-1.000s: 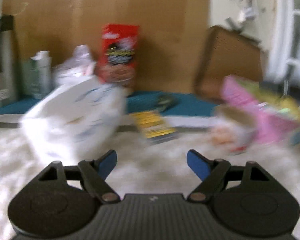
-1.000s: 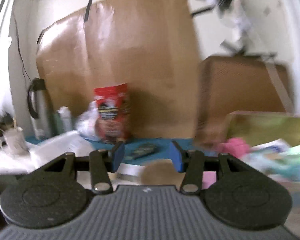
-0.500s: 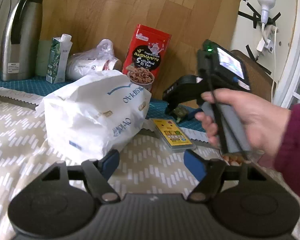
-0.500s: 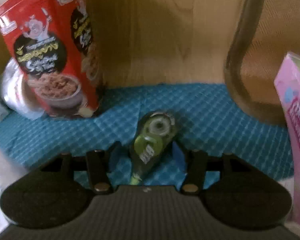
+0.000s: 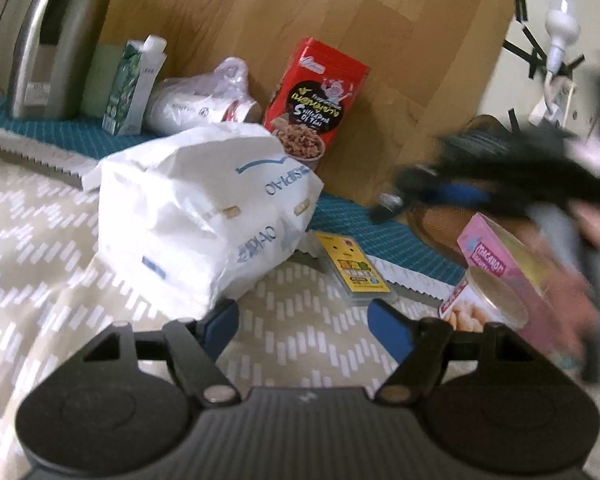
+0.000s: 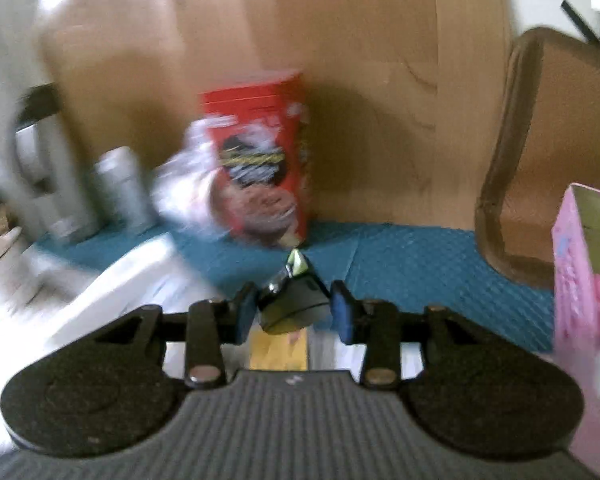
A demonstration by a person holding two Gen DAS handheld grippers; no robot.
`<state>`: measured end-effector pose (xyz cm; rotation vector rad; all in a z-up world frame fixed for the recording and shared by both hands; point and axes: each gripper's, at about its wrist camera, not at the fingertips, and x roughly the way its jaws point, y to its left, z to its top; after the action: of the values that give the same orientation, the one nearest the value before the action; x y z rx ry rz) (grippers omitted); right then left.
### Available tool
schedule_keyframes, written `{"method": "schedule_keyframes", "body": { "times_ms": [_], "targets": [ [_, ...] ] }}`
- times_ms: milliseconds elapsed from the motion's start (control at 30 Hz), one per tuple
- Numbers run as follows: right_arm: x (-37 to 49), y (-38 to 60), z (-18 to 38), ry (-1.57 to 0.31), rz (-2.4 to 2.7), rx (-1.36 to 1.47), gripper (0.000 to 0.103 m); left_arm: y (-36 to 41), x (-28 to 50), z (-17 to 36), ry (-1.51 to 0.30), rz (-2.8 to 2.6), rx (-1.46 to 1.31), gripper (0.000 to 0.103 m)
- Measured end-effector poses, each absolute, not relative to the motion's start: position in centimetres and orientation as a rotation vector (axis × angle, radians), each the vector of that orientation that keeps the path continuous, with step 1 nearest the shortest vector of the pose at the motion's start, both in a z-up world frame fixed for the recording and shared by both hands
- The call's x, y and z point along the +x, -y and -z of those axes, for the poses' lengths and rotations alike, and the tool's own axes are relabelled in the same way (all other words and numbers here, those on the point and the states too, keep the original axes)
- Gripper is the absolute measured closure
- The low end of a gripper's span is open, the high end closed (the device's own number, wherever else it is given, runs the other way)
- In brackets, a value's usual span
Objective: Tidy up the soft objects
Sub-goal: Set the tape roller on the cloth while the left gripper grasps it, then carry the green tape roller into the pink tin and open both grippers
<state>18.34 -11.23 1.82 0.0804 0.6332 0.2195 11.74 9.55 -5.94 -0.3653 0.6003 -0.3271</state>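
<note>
Left to right. Your left gripper [image 5: 302, 322] hangs with its jaws wide and empty; the white bag [image 5: 204, 208], the likely soft item, lies just ahead and left of its left finger, within reach. The yellow card box [image 5: 352, 266] lies ahead between the fingers. Your right gripper [image 6: 294, 312] pinches a dark, green-tipped tape dispenser [image 6: 294, 300], lifted above the teal mat [image 6: 412, 256], apparently to carry it elsewhere.

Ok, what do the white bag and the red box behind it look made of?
The white bag looks like thin matte paper or a papery plastic: it holds sharp creases and crumpled folds, with blue print. The red box looks like printed cardboard with a slight gloss: flat faces, crisp straight edges. The left tongs hang open before the bag.
</note>
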Motion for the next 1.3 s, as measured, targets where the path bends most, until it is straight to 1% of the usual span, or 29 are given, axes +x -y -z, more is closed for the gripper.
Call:
{"method": "schedule_keyframes", "body": {
  "times_ms": [100, 200, 333, 400, 467, 567, 667, 900, 933, 967, 1000, 1033, 1300],
  "targets": [
    [11.9, 12.5, -0.2, -0.641, -0.281, 0.028, 0.061, -9.5, 11.8, 6.0, -0.612, 0.349, -0.376, 0.029],
    [6.0, 13.1, 2.9, -0.642, -0.297, -0.040, 0.061, -8.1, 11.2, 5.8, -0.614, 0.427, -0.312, 0.029],
    [1.8, 14.1, 6.6, -0.650, -0.237, -0.055, 0.061, -5.6, 9.3, 5.5, -0.638, 0.496, -0.232, 0.032],
    [0.2, 14.9, 7.2, -0.596, -0.233, -0.028, 0.061, -4.5, 8.3, 5.7, -0.684, 0.541, -0.246, 0.032],
    [-0.2, 15.2, 7.0, -0.592, -0.233, -0.016, 0.060, -3.3, 7.3, 5.5, -0.704, 0.568, -0.235, 0.032],
    [-1.1, 15.4, 6.9, -0.577, -0.253, -0.019, 0.056, -1.2, 5.9, 5.0, -0.734, 0.608, -0.211, 0.032],
    [-1.7, 15.9, 7.0, -0.555, -0.260, -0.008, 0.055, 0.9, 5.1, 5.0, -0.776, 0.607, -0.167, 0.032],
    [-1.3, 16.7, 7.1, -0.538, -0.261, 0.009, 0.054, 3.6, 4.9, 4.8, -0.784, 0.526, -0.087, 0.032],
    [-1.1, 16.7, 7.1, -0.541, -0.261, 0.016, 0.054, 3.9, 5.0, 4.7, -0.785, 0.519, -0.081, 0.033],
    [-1.0, 16.7, 7.0, -0.544, -0.264, 0.019, 0.056, 4.1, 5.1, 4.7, -0.784, 0.515, -0.076, 0.038],
    [-1.0, 16.7, 7.0, -0.543, -0.268, 0.021, 0.062, 4.5, 5.1, 4.7, -0.784, 0.516, -0.068, 0.041],
    [-1.1, 16.8, 7.0, -0.542, -0.272, 0.024, 0.062, 4.8, 5.1, 4.7, -0.783, 0.520, -0.061, 0.047],
    [-4.3, 19.5, 7.2, -0.506, -0.190, 0.060, 0.062, 8.8, 3.7, 4.6, -0.795, 0.581, -0.012, 0.048]
  ]
}}
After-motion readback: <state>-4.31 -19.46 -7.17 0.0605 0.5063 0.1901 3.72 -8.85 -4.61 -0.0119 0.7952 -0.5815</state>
